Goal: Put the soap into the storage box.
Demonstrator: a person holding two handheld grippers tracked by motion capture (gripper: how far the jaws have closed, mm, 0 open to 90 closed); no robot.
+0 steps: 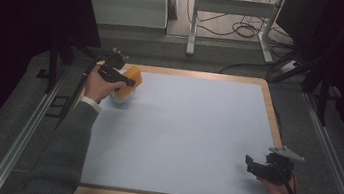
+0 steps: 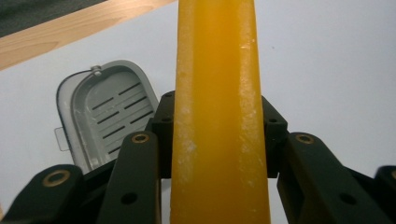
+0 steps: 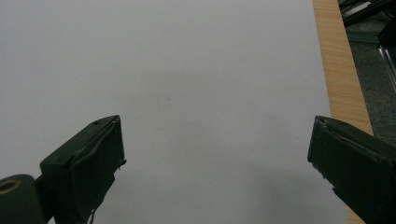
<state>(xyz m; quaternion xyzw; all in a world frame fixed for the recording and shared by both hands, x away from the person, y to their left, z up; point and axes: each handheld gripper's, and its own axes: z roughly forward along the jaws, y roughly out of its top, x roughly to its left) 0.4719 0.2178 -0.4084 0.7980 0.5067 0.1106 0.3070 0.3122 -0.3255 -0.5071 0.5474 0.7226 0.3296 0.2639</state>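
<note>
1. Surface: one, pale blue-white sheet on a light wooden board whose edge shows as a border.
2. Claws: two, each held in one hand of a person whose grey-sleeved forearms enter from 6 o'clock in the high view.
3. Left claw: at about 10 o'clock on the surface, near the far left corner. Its black jaws are closed on the orange block, one pressing each flank, as the left gripper view shows.
4. Orange block: one. Deep yellow-orange, matte and waxy-looking, with whitish scuffs and powdery flecks along its edges. In the left gripper view it rises as a tall, slightly tapering slab out of the jaws and runs off the top edge. It is held above the grey tray.
5. Grey tray: one, a shallow dish with rounded corners, a raised rim and rows of dark slots in its floor. It lies on the surface at about 10 o'clock, beneath the left claw.
6. Right claw: at about 4 o'clock, near the right edge. Jaws spread wide apart, nothing between them, bare surface below.
</note>
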